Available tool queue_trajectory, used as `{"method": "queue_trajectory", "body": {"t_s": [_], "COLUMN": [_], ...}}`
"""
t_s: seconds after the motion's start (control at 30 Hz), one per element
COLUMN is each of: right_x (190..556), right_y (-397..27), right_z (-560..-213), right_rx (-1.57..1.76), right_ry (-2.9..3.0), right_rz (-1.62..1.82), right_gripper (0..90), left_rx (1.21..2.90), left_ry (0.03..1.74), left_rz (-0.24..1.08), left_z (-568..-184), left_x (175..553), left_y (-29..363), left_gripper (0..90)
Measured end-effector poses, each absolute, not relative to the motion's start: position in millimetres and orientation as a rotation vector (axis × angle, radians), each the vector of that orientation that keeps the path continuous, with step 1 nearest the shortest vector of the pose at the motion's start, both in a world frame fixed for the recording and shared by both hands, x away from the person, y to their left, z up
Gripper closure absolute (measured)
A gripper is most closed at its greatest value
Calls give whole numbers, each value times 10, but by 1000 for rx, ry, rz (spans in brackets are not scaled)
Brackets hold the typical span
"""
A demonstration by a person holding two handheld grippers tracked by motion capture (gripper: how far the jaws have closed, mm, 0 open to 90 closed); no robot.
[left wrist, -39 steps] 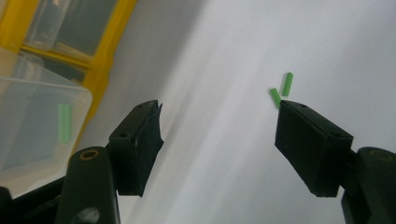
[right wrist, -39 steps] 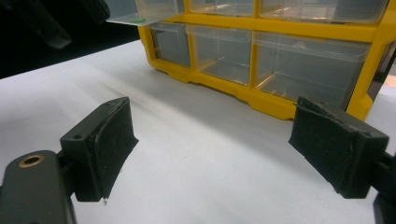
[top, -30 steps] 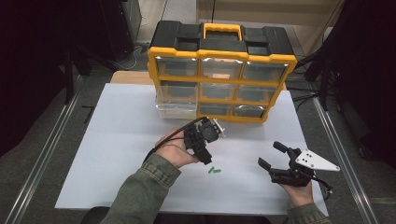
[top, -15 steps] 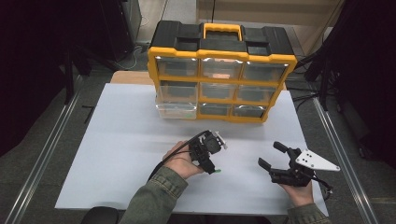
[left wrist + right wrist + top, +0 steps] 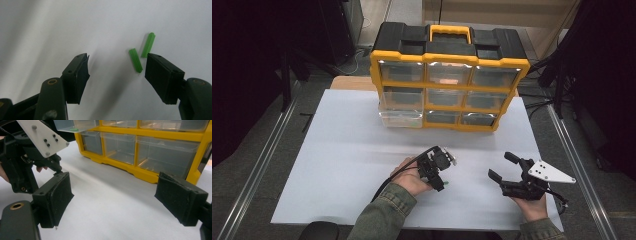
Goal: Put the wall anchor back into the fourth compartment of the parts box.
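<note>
The left gripper (image 5: pixel 117 67), jaws apart and empty, hangs over two green plugs (image 5: pixel 135 60) lying off-centre beside its right-hand jaw, long axes running away from it

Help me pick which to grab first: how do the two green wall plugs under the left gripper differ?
The near plug lies between the open left gripper jaws, leaning left; the far plug lies beyond the jaw tip, leaning right. Their ends almost meet. Both are ribbed, green, flat on the white tabletop.

my right gripper (image 5: pixel 113 202) has its black jaws wide apart over the white table (image 5: pixel 107 202). ahead stands a yellow drawer organizer (image 5: pixel 150 147); the left gripper (image 5: pixel 32 157) is at far left.
</note>
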State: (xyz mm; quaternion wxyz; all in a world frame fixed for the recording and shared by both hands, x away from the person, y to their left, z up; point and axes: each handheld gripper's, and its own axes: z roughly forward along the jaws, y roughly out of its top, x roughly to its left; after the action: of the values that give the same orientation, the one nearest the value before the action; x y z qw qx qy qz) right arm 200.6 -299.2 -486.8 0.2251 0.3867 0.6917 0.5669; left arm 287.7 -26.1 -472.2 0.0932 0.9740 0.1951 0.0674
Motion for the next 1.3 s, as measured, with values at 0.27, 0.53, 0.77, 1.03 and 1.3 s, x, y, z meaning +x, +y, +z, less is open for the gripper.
{"method": "queue_trajectory", "body": {"t_s": [0.27, 0.53, 0.77, 1.03, 1.3], "right_x": [2005, 2005, 2005, 2006, 2007], "right_y": [-2991, -2992, -2992, -2989, -2990], "right_z": [-4867, -4867, -4868, -4869, -4868], "right_rx": [1067, 1066, 1065, 1060, 1063], "right_ry": [1909, 1909, 1910, 1914, 1913], "right_rz": [1565, 1567, 1566, 1566, 1569], "right_gripper": [143, 143, 143, 144, 144], "left_rx": [2911, 2926, 2947, 2943, 2949], "left_ry": [573, 555, 554, 530, 528], "left_rz": [199, 199, 237, 180, 34], "left_z": [-4744, -4741, -4740, -4739, -4731], "left_x": [2882, 2890, 2890, 2891, 2936], "left_y": [-275, -272, -270, -280, -282], "left_gripper": [355, 395, 490, 601, 844]}}
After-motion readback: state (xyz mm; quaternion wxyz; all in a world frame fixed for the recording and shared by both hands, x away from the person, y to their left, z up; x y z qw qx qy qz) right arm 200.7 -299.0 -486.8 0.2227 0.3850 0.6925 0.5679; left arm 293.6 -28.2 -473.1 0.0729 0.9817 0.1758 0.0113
